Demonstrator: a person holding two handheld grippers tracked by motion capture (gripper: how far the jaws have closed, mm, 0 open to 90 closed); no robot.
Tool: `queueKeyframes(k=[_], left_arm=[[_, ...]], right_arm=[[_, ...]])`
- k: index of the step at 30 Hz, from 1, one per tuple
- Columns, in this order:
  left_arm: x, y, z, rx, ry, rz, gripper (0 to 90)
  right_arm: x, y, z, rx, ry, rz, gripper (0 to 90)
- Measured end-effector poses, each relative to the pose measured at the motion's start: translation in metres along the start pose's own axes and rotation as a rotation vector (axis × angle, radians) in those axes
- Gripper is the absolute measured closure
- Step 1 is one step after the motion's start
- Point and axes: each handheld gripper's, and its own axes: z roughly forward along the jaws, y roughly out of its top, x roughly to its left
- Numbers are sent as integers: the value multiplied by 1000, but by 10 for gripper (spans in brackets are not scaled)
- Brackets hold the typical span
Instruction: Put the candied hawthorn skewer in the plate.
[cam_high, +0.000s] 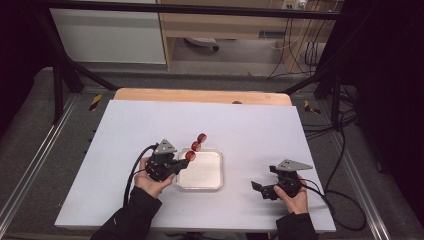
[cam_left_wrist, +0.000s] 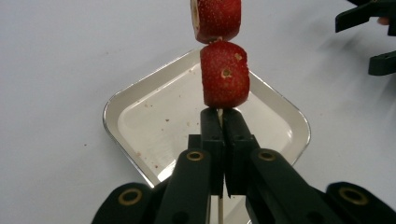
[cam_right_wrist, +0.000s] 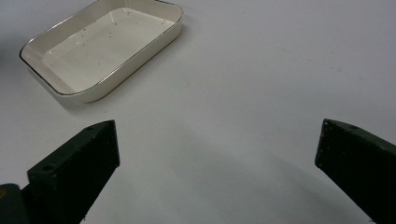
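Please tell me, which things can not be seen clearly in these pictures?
- Skewer: left gripper view, top edge cuts off the upper strawberry piece; the left gripper covers the stick.
- Dish: right gripper view, the specks inside are too small to identify.

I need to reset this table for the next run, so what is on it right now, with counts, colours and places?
skewer: one, pale thin stick, clamped in the left claw, held over the dish's left edge
strawberry pieces: three, red, threaded along the skewer
dish: one, white, rectangular with rounded corners, mid-table, only crumbs inside
table: one, white top
left claw: one, black, shut on the skewer
right claw: one, black, open, above bare table right of the dish
hands: two, dark sleeves, at the near edge
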Motion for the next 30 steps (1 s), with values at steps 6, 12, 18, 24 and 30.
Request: queueKeyframes(k=[6,12,18,24,30], left_arm=[[1,2,17,71,9,1,883],[0,0,30,143,23,16,883],[-4,-5,39,203,32,27,883],[-9,-8,49,249,55,16,883],[-11,-8,53,274,77,26,882]], right_arm=[[0,-2,0,2,-1,-3,4],[-1,-4,-2,0,3,6,4],[0,-4,0,4,9,9,4],[0,-4,-1,4,10,3,4],[-1,-4,-1,-3,10,5,4]])
